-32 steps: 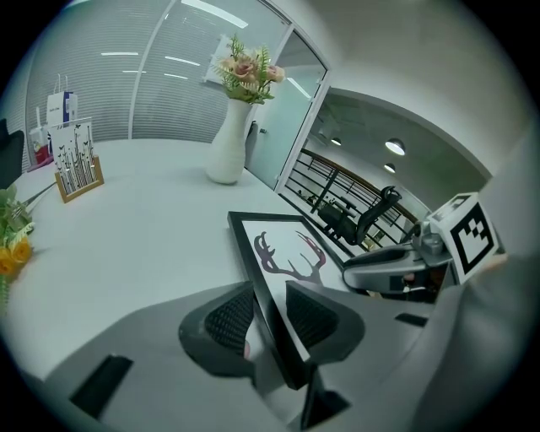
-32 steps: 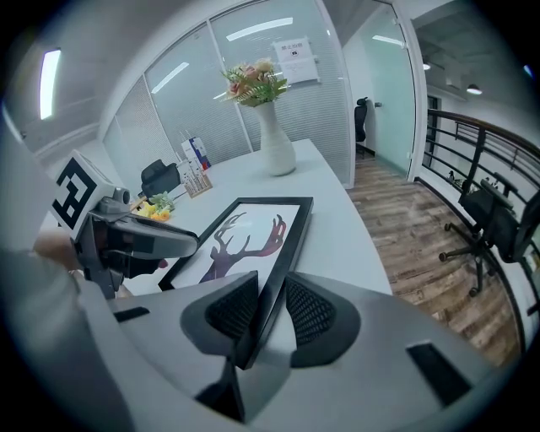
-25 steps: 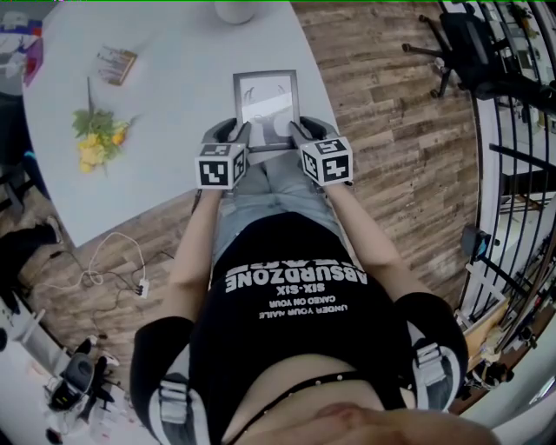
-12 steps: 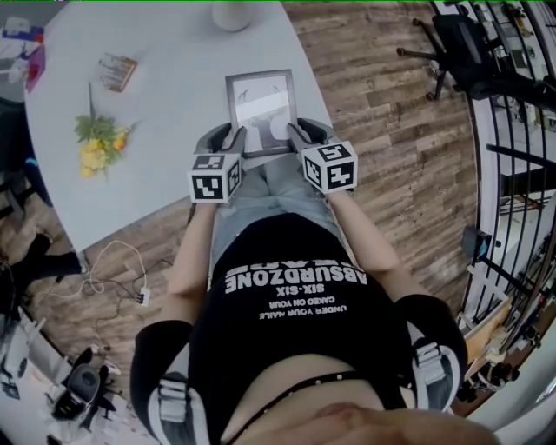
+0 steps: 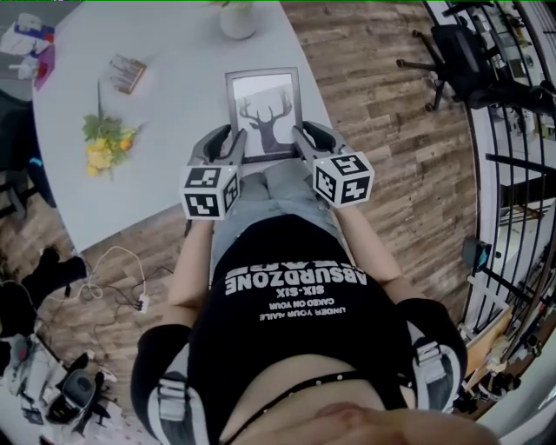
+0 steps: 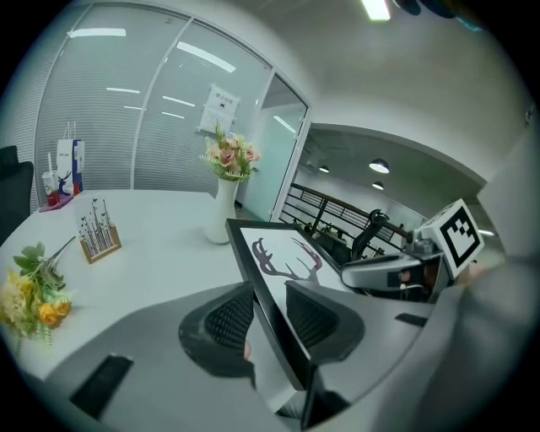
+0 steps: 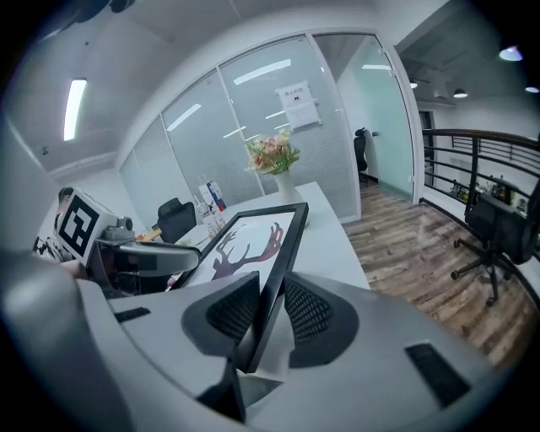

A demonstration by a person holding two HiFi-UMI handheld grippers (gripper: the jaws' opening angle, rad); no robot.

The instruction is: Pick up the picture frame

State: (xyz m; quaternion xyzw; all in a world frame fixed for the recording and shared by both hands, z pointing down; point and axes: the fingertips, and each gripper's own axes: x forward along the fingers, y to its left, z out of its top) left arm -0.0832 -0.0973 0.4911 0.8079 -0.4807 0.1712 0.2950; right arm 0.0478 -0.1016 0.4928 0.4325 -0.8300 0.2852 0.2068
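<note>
- Both grippers have risen with the picture frame [image 5: 263, 113]. A second ago it lay flat and glare-washed; now it tilts up clear of the table [image 5: 174, 182], its deer-antler print plain.
- The left gripper [image 5: 233, 139] is clamped on the frame's left edge and the right gripper [image 5: 301, 137] on its right edge. The right jaws have just been closing, with the frame's rim between their pads.
- The jaws cover the frame's near corners.
- In the head view the white vase [image 5: 236, 17] is cut off at the top edge, so its flowers show only in the gripper views.
- The small things at the table's far left corner are too small to name.
- Counted: one frame, two grippers, one vase, one loose bunch of yellow flowers [image 5: 102, 146] and one little wooden stand [image 5: 127, 73].
- The table is white with a rounded right end and stands on wood-plank flooring [image 5: 400, 165].
- An office chair [image 5: 460, 43] and a black railing [image 5: 512, 148] are at the right, cables [image 5: 113, 274] lie near left, and glass walls [image 6: 126, 110] stand beyond.
</note>
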